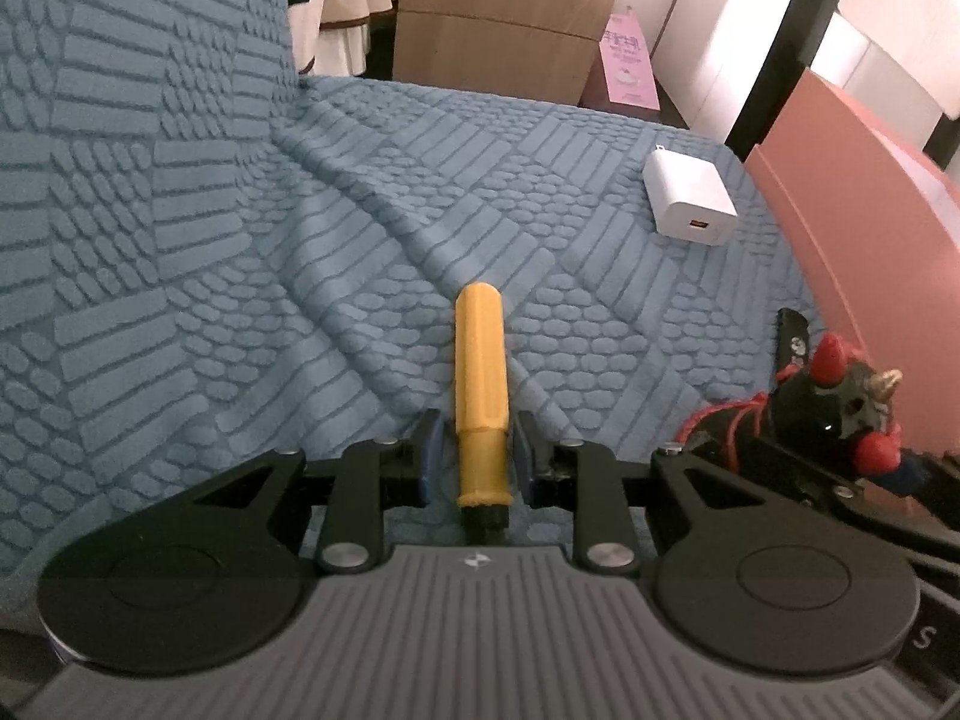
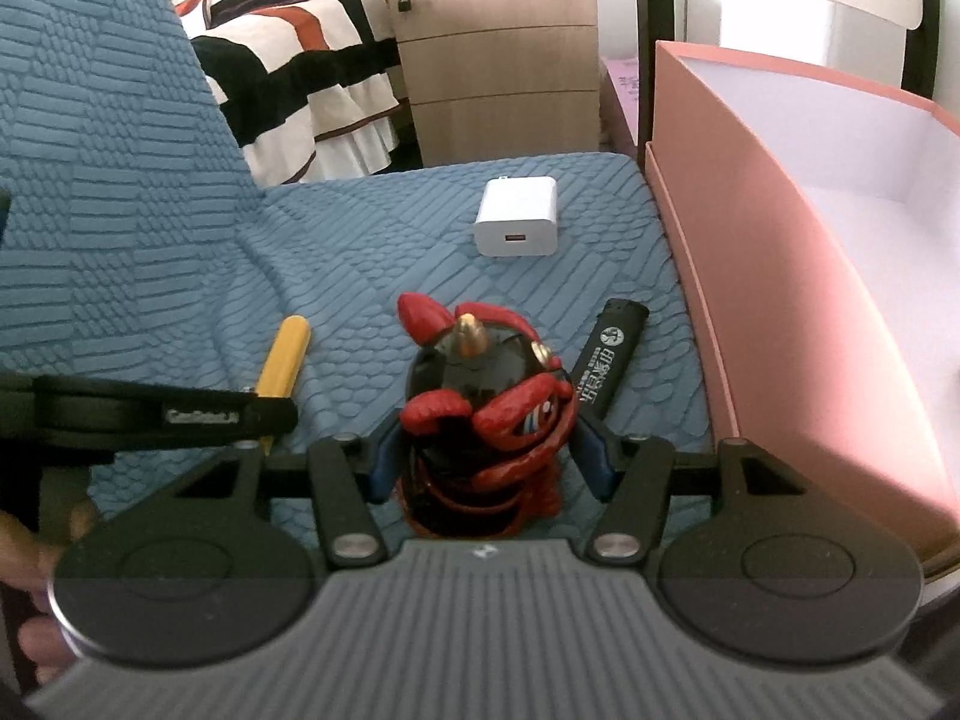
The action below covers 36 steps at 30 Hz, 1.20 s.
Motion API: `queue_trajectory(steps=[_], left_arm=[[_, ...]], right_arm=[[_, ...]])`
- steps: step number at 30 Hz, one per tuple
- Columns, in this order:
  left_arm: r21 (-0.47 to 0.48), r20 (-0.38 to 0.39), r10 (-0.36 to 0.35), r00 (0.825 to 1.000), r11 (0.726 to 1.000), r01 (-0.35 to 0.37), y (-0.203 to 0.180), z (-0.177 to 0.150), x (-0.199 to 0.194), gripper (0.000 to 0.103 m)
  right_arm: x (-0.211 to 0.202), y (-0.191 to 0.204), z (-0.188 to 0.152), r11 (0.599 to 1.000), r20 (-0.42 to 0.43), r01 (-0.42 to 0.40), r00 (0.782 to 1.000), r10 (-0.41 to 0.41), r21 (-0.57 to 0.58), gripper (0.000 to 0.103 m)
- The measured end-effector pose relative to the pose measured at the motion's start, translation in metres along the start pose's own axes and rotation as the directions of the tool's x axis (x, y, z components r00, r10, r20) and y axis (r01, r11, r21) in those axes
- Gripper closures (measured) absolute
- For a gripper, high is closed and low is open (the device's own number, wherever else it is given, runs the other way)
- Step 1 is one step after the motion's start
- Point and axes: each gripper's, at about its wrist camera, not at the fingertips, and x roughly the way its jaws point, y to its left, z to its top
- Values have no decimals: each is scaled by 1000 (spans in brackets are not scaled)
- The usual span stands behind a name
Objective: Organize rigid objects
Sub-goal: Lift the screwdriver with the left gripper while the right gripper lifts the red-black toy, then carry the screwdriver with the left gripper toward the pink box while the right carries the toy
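The left gripper sits low with its jaws parted either side of the yellow handle; the right gripper, just right of that handle, brackets the figurine.

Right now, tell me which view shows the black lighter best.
The right wrist view: the black lighter lies fully visible on the blue cover, printing readable. The left wrist view shows only its end behind the red and black figurine.

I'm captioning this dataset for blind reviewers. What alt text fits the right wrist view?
The right gripper straddles a black and red figurine on a blue textured sofa cover, jaws on either side of it. A black lighter lies just right, a yellow-handled tool left, a white charger beyond, and an open pink box stands at right.
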Motion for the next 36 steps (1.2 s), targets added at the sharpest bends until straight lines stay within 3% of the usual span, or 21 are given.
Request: queue_trajectory(steps=[5,10,17,24,36], left_arm=[[36,14,33,999,999,-34,-6,0,2,75],[6,1,23,1000,1000,-23,-5,3,3,80],[-52,-8,-41,999,998,41,-1,8,-10,81],[-51,-18,-120,993,992,119,-14,6,-22,81],[-59,33,-184,982,981,186,-27,15,-50,81]], right_arm=[[0,-1,0,1000,-7,-11,1000,11,13,42],[-2,-1,0,1000,-5,-9,1000,9,7,42],[-9,-6,2,1000,8,-4,1000,4,11,42],[-16,-6,0,1000,19,-1,1000,1,-1,42],[-32,-8,9,1000,41,-2,999,3,-14,42]])
